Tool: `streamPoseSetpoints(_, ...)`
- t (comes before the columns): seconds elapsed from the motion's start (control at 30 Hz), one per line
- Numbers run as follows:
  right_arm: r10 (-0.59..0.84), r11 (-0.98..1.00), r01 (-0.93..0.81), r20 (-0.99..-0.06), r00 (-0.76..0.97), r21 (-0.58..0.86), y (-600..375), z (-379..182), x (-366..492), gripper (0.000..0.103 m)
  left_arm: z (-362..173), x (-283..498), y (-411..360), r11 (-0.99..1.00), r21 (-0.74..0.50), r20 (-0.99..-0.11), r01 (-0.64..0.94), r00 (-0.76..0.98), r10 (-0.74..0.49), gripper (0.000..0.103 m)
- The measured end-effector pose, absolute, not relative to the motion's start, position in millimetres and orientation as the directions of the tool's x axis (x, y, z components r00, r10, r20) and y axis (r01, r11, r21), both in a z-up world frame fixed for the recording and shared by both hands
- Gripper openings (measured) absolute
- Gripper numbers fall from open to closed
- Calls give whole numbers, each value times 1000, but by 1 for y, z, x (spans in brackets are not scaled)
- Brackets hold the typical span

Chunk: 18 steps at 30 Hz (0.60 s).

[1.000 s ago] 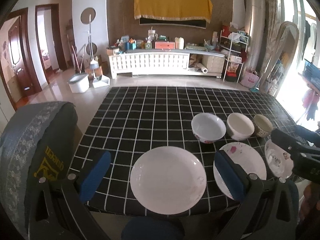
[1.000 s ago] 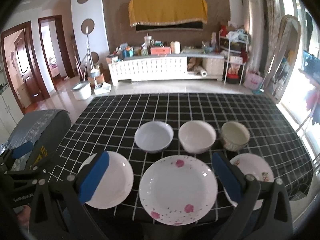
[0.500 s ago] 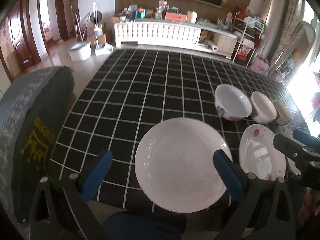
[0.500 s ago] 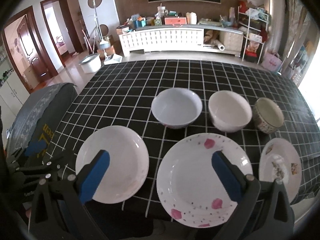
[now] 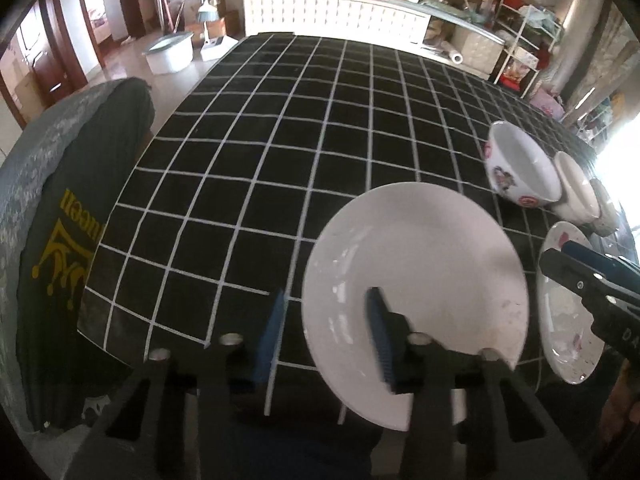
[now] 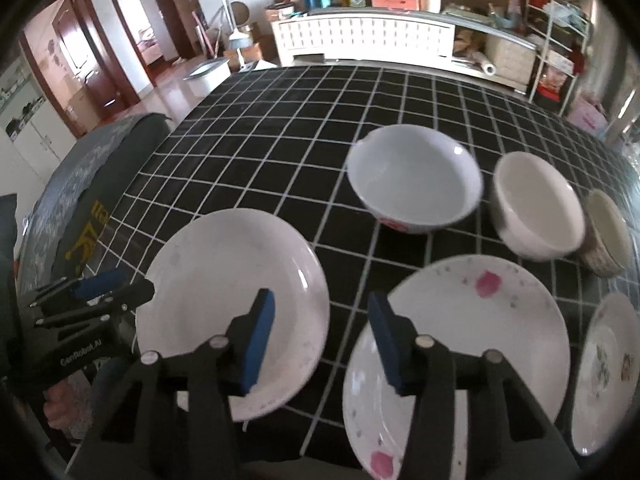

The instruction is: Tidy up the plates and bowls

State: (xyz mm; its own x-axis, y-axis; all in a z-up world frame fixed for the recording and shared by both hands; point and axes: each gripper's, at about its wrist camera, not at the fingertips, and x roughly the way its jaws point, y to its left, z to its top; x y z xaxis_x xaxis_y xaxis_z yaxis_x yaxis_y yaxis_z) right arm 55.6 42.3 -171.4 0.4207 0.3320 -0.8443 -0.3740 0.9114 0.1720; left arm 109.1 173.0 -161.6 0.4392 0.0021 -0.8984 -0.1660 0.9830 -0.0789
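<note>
A plain white plate [image 5: 424, 280] lies at the near edge of the black checked table [image 5: 280, 152]. My left gripper [image 5: 326, 336] hangs over the plate's left rim with its jaws closing; the rim is between them and the pads stand clear of it. My right gripper [image 6: 320, 344] is also closing. It straddles the gap between the plain plate [image 6: 224, 292] and a pink-spotted plate [image 6: 480, 328], holding nothing. Behind stand a white bowl [image 6: 416, 184], a cream bowl [image 6: 536, 204] and a small patterned bowl [image 6: 604, 232]. A small flowered plate [image 6: 604, 368] lies far right.
A chair with a grey cover [image 5: 60, 200] stands against the table's left side. The plates sit close to the table's front edge. A long white cabinet [image 5: 340, 12] and a white bin [image 5: 168, 54] on the floor are beyond the table.
Both grippers have sunk toward the near plates and tipped further down. Their jaws have narrowed from wide open.
</note>
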Motion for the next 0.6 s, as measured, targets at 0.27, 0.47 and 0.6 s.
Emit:
streamPoseSetpoints(0.27,315,906,-387,-888,336,175,53,-200,70,35,-178,111,186,977,-88,-922,-194,387,-6,25)
streamPoseSetpoints(0.47,301,906,-388,-900,316,166,51,-211,71,16,-187,116,184,978,-113,-927,-174,373,-41,10)
streamPoseSetpoints(0.6,314,909,-369,-901,297,195,45,-216,72,12,-187,118,183,978,-106,-927,-180,375,-31,10)
